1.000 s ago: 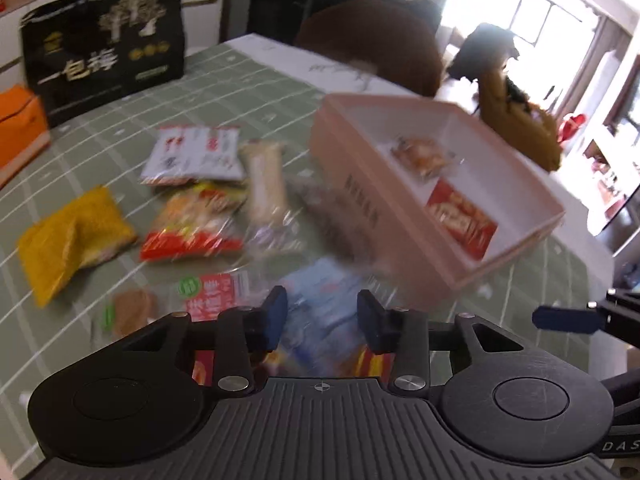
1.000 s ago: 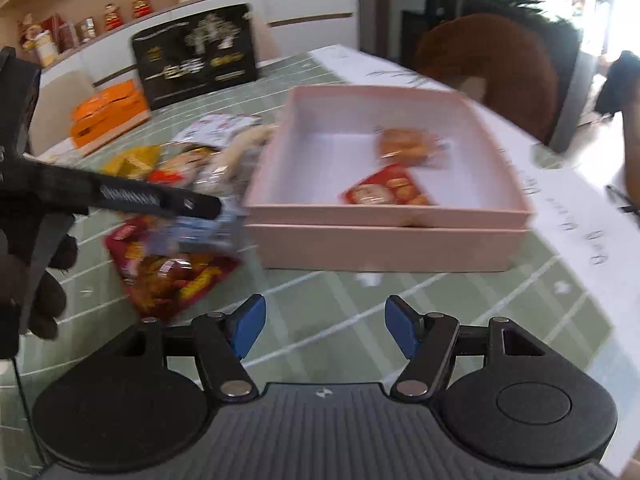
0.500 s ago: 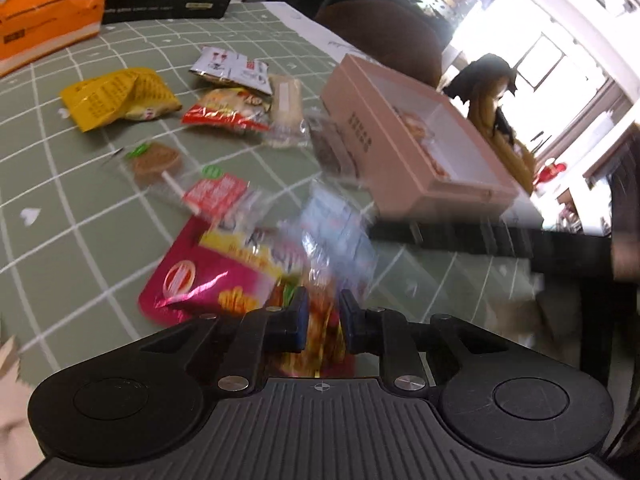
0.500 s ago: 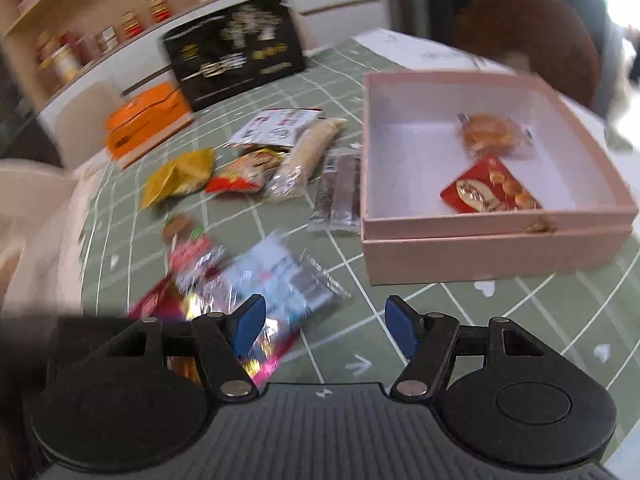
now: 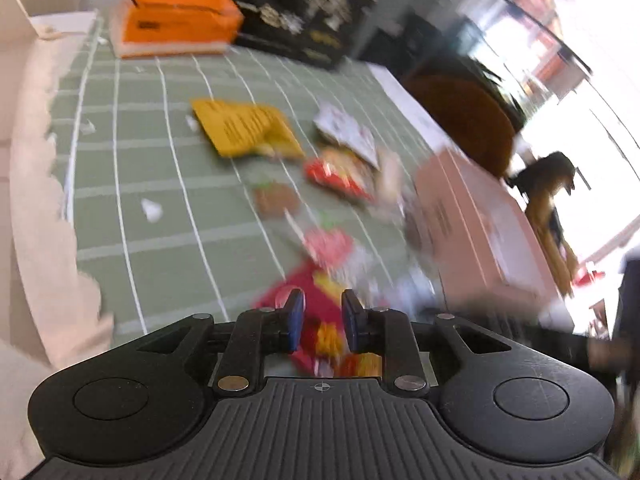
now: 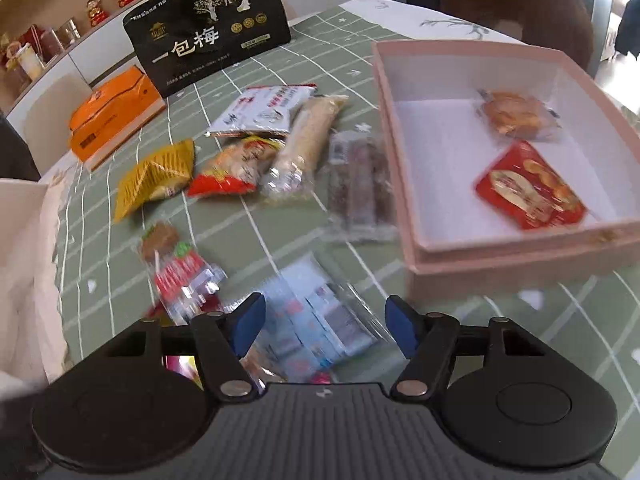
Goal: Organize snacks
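Green checked tablecloth (image 6: 224, 248), snacks scattered beside pink box (image 6: 520, 264). Right gripper (image 6: 322, 326) wide open, empty, over pale blue packet (image 6: 316, 320); left gripper (image 5: 321, 320) narrowly parted, grip unclear. Best lowered squarely before closing.

Both wrist views sit low over the table, facing the pink box (image 6: 520, 256) (image 5: 472, 224); left view sees its side.

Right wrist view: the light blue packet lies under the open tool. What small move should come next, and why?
Probably lower the right tool onto the light blue packet and close. Its jaws stand wide with the packet between them on the table. The pink box, which holds only two snacks, waits just to the right.
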`<state>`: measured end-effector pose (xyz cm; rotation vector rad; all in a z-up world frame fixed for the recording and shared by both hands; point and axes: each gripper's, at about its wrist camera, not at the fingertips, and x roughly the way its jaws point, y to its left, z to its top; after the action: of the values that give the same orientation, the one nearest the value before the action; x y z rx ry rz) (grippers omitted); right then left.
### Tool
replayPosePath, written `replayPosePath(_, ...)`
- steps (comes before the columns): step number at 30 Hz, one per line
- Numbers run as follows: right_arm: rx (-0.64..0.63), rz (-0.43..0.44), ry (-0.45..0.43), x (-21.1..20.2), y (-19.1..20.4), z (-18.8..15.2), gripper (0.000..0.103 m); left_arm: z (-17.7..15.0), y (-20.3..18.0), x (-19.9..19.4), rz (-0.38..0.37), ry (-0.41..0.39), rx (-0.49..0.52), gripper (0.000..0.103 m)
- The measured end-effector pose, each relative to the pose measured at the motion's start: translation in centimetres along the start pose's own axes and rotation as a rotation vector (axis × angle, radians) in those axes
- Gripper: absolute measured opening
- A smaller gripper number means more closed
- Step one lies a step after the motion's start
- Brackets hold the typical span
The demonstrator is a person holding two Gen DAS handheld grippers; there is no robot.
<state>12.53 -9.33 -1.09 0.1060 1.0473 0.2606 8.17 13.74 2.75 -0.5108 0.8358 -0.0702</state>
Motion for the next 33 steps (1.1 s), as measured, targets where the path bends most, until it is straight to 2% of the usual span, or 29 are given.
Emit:
replayPosePath(3, 0.005, -0.014, -0.001, -1.5, -2.2, -1.7, 0.066, 2.0, -0.4, 1.0, 0.068, -0.058, -0.034, 0.027)
replayPosePath(6, 0.014, -0.020, -0.012, -3.0, -4.1, -3.2, 0.066, 4.1, -0.3, 2.7, 0.181, -0.106, -0.060, 0.029)
replayPosePath(8, -0.005, -0.064, -0.018, -3.8, -5.0, -4.4, 0.061, 5.3, -0.2, 4.2, 0.231, -0.091, -0.063, 0.029)
replayPosePath(10, -0.060, -0.138, -0.037, -4.4, -5.3, -5.6, 0.061, 5.9, -0.6, 6.0, 0.259, -0.059, -0.036, 0.029)
replayPosePath(13, -0.086, -0.162, -0.053, -5.2, -6.1, -6.9, 0.061, 5.6, -1.8, 7.2, 0.287, -0.053, 0.054, 0.032)
replayPosePath(16, -0.048, -0.125, -0.060, -6.0, -7.1, -7.3, 0.061, 4.5, -3.0, 7.1, 0.230, -0.027, 0.135, 0.032)
replayPosePath(19, -0.001, -0.031, -0.084, -6.8, -7.5, -7.0, 0.062, 2.7, -4.5, 6.6, 0.149, 0.000, 0.261, 0.032)
replayPosePath(22, -0.015, -0.021, -0.116, -6.4, -6.0, -5.5, 0.063, 0.5, -5.4, 6.0, 0.039, 0.017, 0.374, 0.032)
replayPosePath(25, -0.018, -0.021, -0.138, -4.8, -4.2, -3.7, 0.064, 0.0, -5.4, 5.3, 0.012, 0.039, 0.381, 0.032)
replayPosePath(29, -0.037, 0.006, -0.125, -2.2, -2.0, -2.2, 0.064, 0.0, -5.0, 4.8, 0.015, 0.074, 0.361, 0.031)
replayPosePath(33, -0.115, -0.048, -0.156, -0.7, 0.0, -2.3, 0.067, -0.2, -4.8, 4.2, 0.017, 0.091, 0.361, 0.030)
